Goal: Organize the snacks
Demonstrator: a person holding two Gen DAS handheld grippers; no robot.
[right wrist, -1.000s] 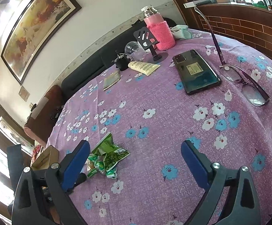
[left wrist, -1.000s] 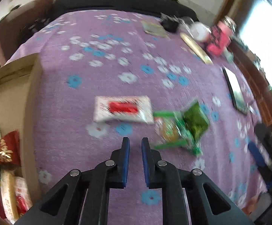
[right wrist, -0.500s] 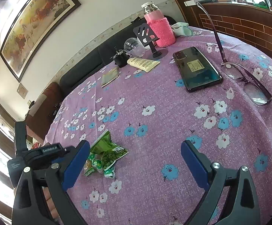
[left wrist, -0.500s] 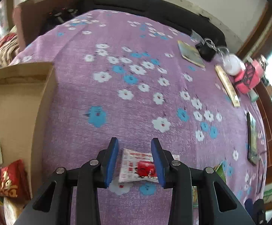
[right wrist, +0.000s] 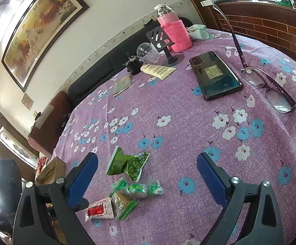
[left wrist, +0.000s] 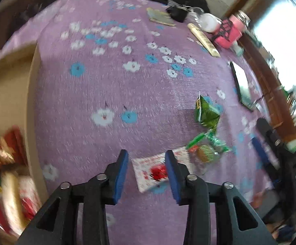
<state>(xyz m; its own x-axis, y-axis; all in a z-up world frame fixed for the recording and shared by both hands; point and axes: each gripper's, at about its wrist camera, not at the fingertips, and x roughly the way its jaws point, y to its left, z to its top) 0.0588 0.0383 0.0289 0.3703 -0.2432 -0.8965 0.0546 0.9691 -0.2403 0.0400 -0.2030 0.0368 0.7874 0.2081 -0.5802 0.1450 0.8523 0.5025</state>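
Left tool (left wrist: 147, 170) agape around white packet (left wrist: 158, 171), red label unreadable.

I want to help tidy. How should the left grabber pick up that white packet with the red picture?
The white packet lies flat, its left part between the open left gripper pads. Probably come straight down and pinch that short end's sides, away from the green snacks touching its other end.

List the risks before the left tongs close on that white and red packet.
The left tongs straddle only one end of the white and red snack packet, so it may pivot or slip out. The clear green-ended wrapper touches the packet's other end and could be dragged along. The left view is blurred, so alignment is uncertain.
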